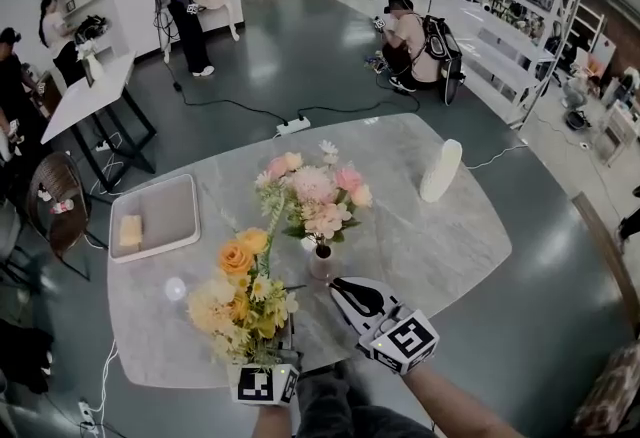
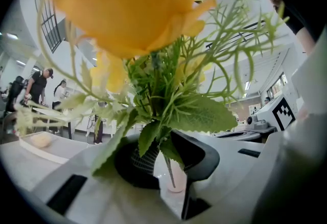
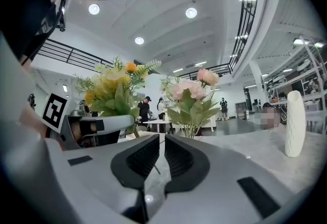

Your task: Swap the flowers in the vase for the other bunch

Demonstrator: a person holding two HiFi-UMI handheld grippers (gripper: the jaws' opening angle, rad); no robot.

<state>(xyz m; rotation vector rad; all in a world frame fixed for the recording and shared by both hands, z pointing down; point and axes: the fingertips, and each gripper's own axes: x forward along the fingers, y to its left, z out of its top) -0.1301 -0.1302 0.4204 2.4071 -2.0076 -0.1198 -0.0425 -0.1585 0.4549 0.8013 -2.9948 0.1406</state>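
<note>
1. Two bunches are in play. The pink bunch [image 1: 315,194] stands upright in the small vase [image 1: 322,264] near the middle of the table [image 1: 440,246]. The yellow bunch [image 1: 243,296] is held off the table, just beside the vase on its left in the head view.
2. Left gripper [image 2: 168,155]: the jaws are drawn nearly together on the green stems of the yellow bunch. The blooms stand upright above the gripper.
3. Right gripper [image 3: 160,149]: the jaws are almost touching, with only a narrow slit between them. A thin dark strand shows in the slit, and what it is cannot be told. No stem and no vase appears to be gripped. The tips lie just short of the vase, on its near side.
4. Done, as judged: the replacement bunch, taken to be the yellow one, is in hand and held alongside the vase.
5. Left, as judged:
   - lift the pink bunch out of the vase;
   - lay it aside on the table;
   - lower the yellow stems into the vase neck.
6. The tray [image 1: 170,216] and the tall white object [image 1: 441,170] stand well apart from the vase.
</note>
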